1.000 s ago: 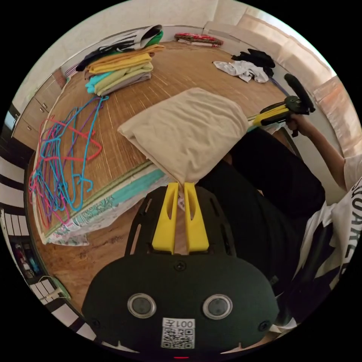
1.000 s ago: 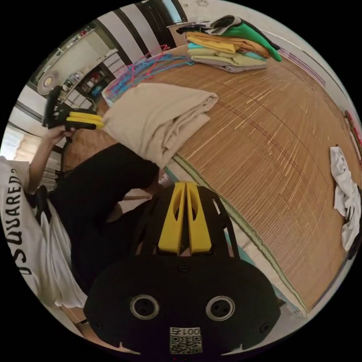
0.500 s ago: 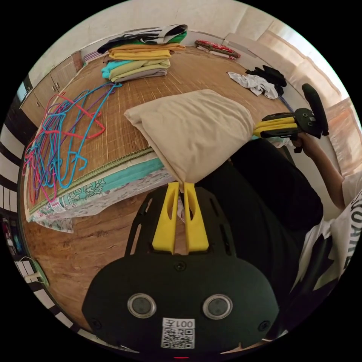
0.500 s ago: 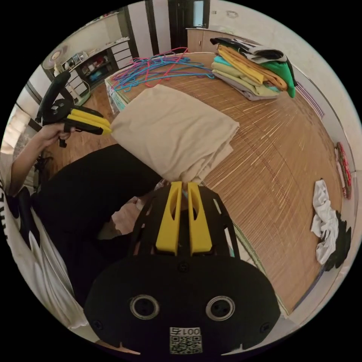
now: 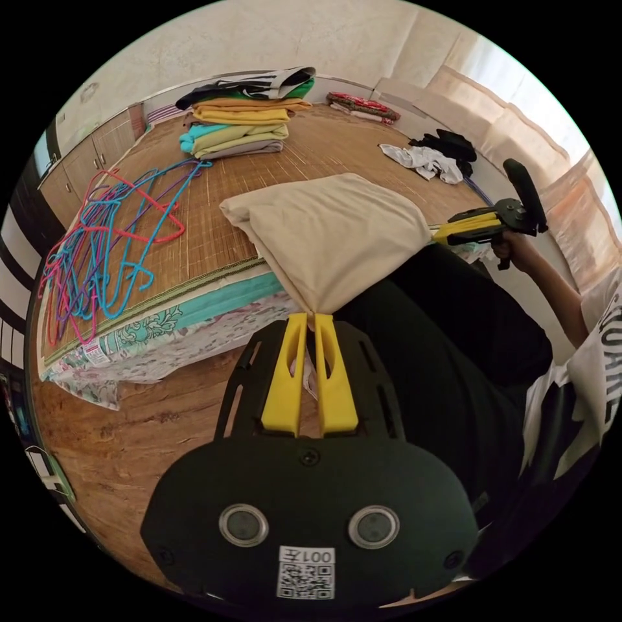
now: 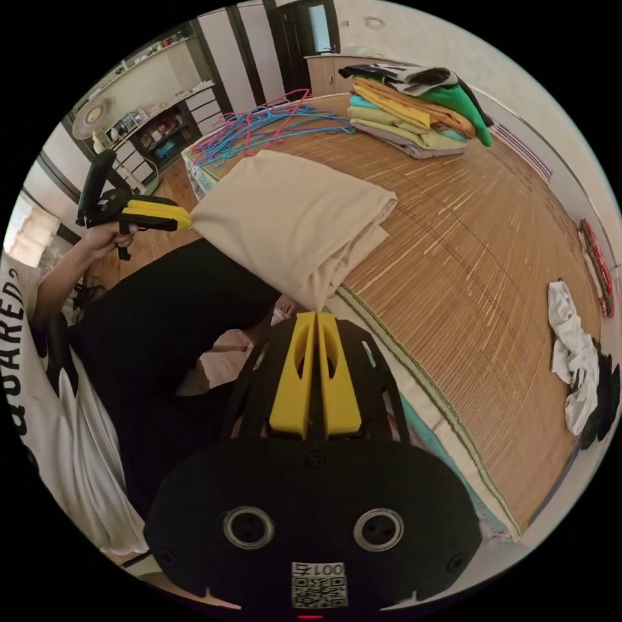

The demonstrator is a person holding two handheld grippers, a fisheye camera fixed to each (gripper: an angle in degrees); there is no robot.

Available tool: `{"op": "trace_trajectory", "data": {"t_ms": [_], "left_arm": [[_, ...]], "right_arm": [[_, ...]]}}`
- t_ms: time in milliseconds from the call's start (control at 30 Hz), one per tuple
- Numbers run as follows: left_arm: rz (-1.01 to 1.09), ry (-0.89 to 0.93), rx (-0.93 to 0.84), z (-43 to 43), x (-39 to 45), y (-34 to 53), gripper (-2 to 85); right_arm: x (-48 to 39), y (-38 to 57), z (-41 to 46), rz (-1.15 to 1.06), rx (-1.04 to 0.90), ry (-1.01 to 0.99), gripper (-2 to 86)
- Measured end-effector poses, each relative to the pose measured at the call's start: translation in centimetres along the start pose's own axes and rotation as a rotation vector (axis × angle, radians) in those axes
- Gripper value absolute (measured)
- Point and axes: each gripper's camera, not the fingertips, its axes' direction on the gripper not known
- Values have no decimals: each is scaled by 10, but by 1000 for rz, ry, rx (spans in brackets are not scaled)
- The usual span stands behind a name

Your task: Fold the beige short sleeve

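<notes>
Fingers, left gripper (image 5: 311, 315): yellow pair, drawn nearly together, pinching one near corner of the beige short sleeve (image 5: 327, 227). Fingers, right gripper (image 6: 315, 314): yellow pair, closed flat against each other, with the shirt's other near corner at their tips; whether cloth is truly between them cannot be told from its own view, though in the left gripper view it reaches the corner and the fabric pulls taut to it.

Item: beige short sleeve, already doubled into a thick rectangle. Far edge rests on the mat; near edge is lifted and stretched between the two grippers, past the bed's edge and over the person's dark-clothed lap (image 5: 453, 337).

Risks, judged:
- A corner may slip from a thin pinch, since several layers are held at one point; the stack would then sag and open.
- Uneven pull between the hands would skew the edges and leave a crooked fold.
- Dragging toward the lap could pull the far edge off the mat.

Surface: woven bamboo mat (image 6: 466, 259) on a bed with patterned teal bedding (image 5: 194, 317).

Also on the mat: stack of folded clothes (image 5: 236, 120); tangle of coloured hangers (image 5: 103, 246); crumpled white and black garments (image 6: 576, 356).

Room: wooden floor (image 5: 129, 453), pale wall, curtained window, shelving near a doorway.
</notes>
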Motion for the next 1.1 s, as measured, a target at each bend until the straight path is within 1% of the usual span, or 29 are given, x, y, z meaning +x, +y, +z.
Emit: {"op": "trace_trajectory", "data": {"t_ms": [67,100,200,267,333,467,567,667,700,733,767,800,900,933,1000,1100], "left_arm": [[10,-12,-19,0,3,-1,8],[13,-16,-24,0,4,-1,10],[13,-20,-31,2,8,1,8],[16,-24,-27,2,11,3,2],[24,-38,-4,-2,14,7,-4],[2,-19,60,-12,10,17,-8],[0,-27,39,-6,15,22,-9],[53,-127,-7,1,30,25,-9],[93,-232,-55,4,37,26,-9],[92,-395,-142,9,41,28,-9],[101,-448,-176,11,41,29,-9],[103,-429,-182,10,39,33,-9],[-22,-176,-45,-6,23,39,-5],[-66,-125,-15,-9,19,39,1],[-70,-75,4,-10,20,36,20],[-48,-64,15,-10,28,27,72]], "right_arm": [[-2,-1,-3,0,8,32,24],[-1,-2,-3,7,11,17,33],[5,-5,2,29,9,-95,46],[3,-4,5,29,14,-90,28],[-2,0,4,21,36,-38,13],[-1,16,-2,59,90,-64,4],[-8,28,11,65,75,-59,1],[-26,29,19,22,45,39,0],[-35,29,20,-3,29,96,0],[-42,29,22,-20,0,165,0],[-46,29,24,-28,-15,206,0],[-51,30,26,-47,-42,249,1],[-53,32,24,-46,-6,200,3],[-51,32,24,-35,-1,180,5],[-48,33,22,-11,5,150,10],[-43,35,14,21,28,125,22]]}}
